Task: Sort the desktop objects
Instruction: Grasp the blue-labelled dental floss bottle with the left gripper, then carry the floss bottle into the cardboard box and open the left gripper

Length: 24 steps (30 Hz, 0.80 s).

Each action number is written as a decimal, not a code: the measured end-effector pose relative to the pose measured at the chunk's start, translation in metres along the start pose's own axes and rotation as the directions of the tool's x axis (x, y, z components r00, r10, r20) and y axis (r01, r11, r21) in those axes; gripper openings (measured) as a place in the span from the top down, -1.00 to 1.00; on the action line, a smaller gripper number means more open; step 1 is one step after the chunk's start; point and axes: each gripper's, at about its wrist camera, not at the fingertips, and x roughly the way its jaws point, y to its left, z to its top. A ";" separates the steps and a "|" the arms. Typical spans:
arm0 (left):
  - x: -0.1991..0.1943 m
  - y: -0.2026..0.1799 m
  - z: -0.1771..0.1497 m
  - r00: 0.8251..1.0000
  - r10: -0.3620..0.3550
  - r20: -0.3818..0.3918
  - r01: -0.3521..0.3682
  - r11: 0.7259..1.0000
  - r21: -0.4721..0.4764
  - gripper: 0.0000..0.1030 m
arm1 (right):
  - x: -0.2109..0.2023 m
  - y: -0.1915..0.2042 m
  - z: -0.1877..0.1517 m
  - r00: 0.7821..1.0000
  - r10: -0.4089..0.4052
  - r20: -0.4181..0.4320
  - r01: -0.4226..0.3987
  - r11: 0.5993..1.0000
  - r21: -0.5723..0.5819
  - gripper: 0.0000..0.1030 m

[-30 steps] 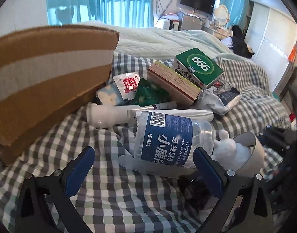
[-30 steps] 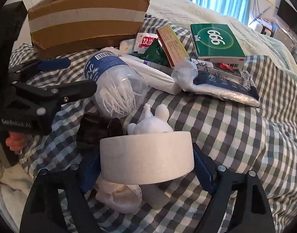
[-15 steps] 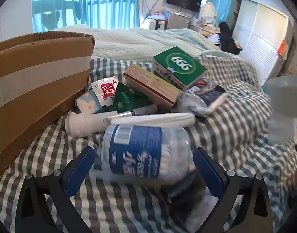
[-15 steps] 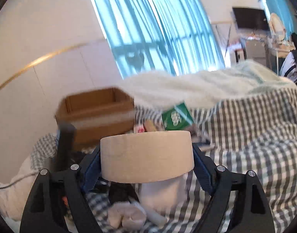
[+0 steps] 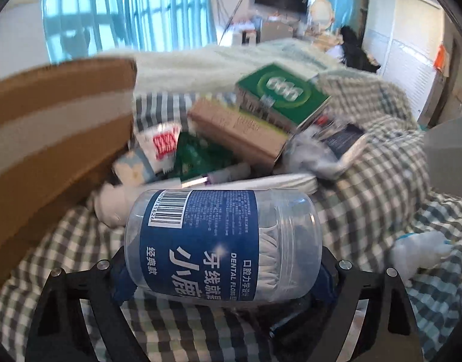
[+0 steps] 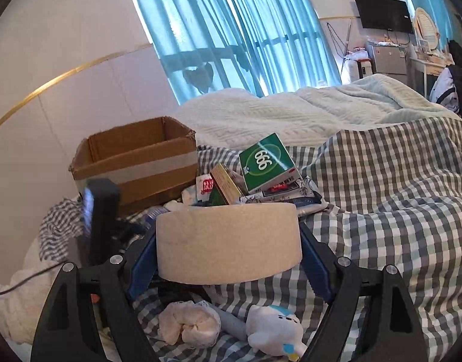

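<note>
A clear dental floss jar [image 5: 221, 241] with a blue label lies sideways between the fingers of my left gripper [image 5: 221, 271]. The jaws are closing, and the blue pads meet the jar's two ends. My right gripper [image 6: 227, 259] is shut on a wide roll of beige tape [image 6: 227, 241], held up above the checked bedcover [image 6: 381, 211]. The same tape roll [image 5: 448, 157] shows at the right edge of the left wrist view. An open cardboard box [image 6: 134, 163] stands at the back left, close to the pile; the cardboard box [image 5: 49, 138] fills the left of the left wrist view.
Behind the jar lies a pile: a green 666 box [image 5: 282, 93], a tan carton [image 5: 240, 129], sachets, a white tube and a wipes pack [image 5: 342, 141]. A white plush toy [image 6: 273, 328] and a cloth wad [image 6: 188, 322] lie under the right gripper. A white blanket lies beyond.
The left gripper has slid up around the floss jar and its jaws have narrowed onto it. The right gripper has lifted the tape roll off the bedcover and tilted up towards the room.
</note>
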 end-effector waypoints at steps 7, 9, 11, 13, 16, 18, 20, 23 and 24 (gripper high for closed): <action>-0.040 -0.005 -0.001 0.999 0.016 0.038 -0.016 1.000 -0.008 -0.78 | -0.009 0.012 -0.001 0.999 -0.032 0.004 0.032 0.999 -0.025 -0.61; -0.049 -0.004 0.000 0.999 0.023 0.045 -0.023 1.000 -0.010 -0.78 | -0.012 0.014 -0.001 0.999 -0.036 0.005 0.036 0.999 -0.026 -0.61; -0.057 -0.005 0.001 0.997 0.047 0.061 -0.046 0.999 -0.016 -0.78 | -0.014 0.016 -0.001 0.999 -0.038 0.004 0.039 0.999 -0.024 -0.61; -0.067 -0.003 0.002 0.995 0.056 0.084 -0.053 0.998 -0.032 -0.78 | -0.017 0.017 0.000 0.999 -0.045 0.004 0.045 0.999 -0.026 -0.61; -0.081 0.005 0.006 0.992 0.056 0.113 -0.048 0.997 -0.066 -0.78 | -0.022 0.020 0.003 0.999 -0.052 0.011 0.052 0.998 -0.033 -0.61; -0.090 0.010 0.010 0.990 0.056 0.130 -0.045 0.995 -0.092 -0.78 | -0.025 0.022 0.007 0.998 -0.054 0.016 0.054 0.998 -0.034 -0.61; -0.096 0.014 0.015 0.988 0.067 0.137 -0.054 0.993 -0.103 -0.77 | -0.026 0.024 0.010 0.998 -0.060 0.018 0.060 0.997 -0.041 -0.61; -0.103 0.019 0.023 0.984 0.087 0.157 -0.070 0.991 -0.111 -0.76 | -0.024 0.026 0.013 0.998 -0.069 0.010 0.069 0.996 -0.057 -0.61; -0.106 0.020 0.025 0.982 0.089 0.168 -0.071 0.991 -0.112 -0.75 | -0.023 0.026 0.015 0.997 -0.072 0.006 0.072 0.996 -0.061 -0.61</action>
